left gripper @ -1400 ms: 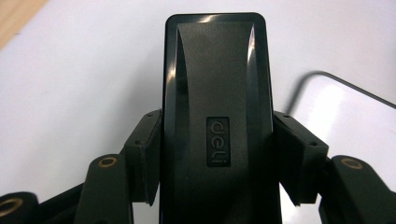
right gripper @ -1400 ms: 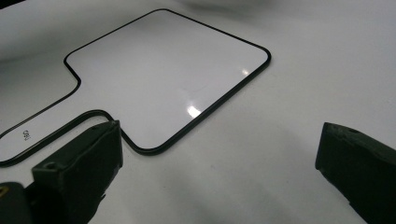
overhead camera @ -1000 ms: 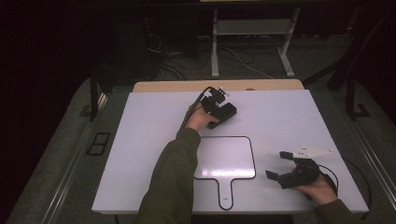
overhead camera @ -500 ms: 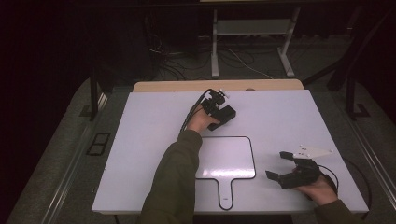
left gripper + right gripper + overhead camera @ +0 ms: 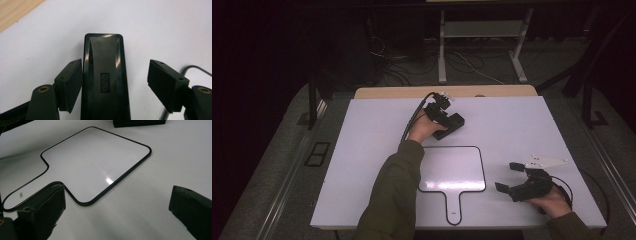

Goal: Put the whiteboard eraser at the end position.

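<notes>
Left gripper: jaws just opening, straddling the black case, whose long axis runs up-frame.
Right gripper: wide, empty, lower right.

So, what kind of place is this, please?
Probably a lab or workshop set up for recording, not a home. A white table stands on a dark floor, loose cables lie behind it, and a metal stand rises at the back.

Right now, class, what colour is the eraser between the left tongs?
Glossy black eraser, best seen in the left gripper view.
</notes>
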The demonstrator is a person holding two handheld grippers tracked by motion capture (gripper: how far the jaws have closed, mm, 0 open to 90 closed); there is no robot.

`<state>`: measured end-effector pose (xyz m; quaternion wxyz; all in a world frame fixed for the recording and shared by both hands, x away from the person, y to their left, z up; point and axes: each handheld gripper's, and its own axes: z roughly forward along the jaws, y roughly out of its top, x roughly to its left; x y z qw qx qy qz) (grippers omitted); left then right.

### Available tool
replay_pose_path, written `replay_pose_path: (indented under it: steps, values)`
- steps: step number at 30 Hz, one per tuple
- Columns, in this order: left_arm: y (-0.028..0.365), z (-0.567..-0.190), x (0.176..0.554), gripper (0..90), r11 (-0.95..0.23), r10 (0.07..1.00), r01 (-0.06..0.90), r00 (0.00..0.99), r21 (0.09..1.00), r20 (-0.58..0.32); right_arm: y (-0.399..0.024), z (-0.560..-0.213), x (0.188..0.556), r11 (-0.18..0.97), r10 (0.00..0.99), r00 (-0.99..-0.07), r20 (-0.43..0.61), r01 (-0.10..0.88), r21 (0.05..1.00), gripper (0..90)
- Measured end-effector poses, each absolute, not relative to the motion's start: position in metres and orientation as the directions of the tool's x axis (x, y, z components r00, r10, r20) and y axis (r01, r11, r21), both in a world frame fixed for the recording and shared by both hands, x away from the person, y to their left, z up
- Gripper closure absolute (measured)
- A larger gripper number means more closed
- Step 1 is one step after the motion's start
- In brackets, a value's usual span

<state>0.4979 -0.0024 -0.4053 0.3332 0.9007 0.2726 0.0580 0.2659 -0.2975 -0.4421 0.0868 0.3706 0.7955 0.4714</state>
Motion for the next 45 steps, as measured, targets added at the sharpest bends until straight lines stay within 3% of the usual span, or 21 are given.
replay_pose_path:
  steps: [9,14,37,45]
  values:
    - [0.006,-0.393,0.486,19.8,-0.581,0.529,0.427,0.845,0.693,-0.078,-0.296,-0.445,0.266,0.291,0.67,-0.716,0.197,0.497,0.817,0.0]
    - [0.01,-0.387,0.475,13.1,-0.609,0.5,0.388,0.865,0.692,-0.045,-0.296,-0.449,0.267,0.304,0.674,-0.712,0.194,0.507,0.806,0.0]
    - [0.039,-0.389,0.428,0.3,-0.551,0.511,0.386,0.857,0.74,-0.066,-0.299,-0.448,0.266,0.298,0.679,-0.71,0.189,0.501,0.813,0.0]
    - [0.05,-0.395,0.41,0.0,-0.54,0.506,0.371,0.86,0.756,-0.06,-0.298,-0.448,0.266,0.298,0.68,-0.708,0.189,0.503,0.811,0.0]
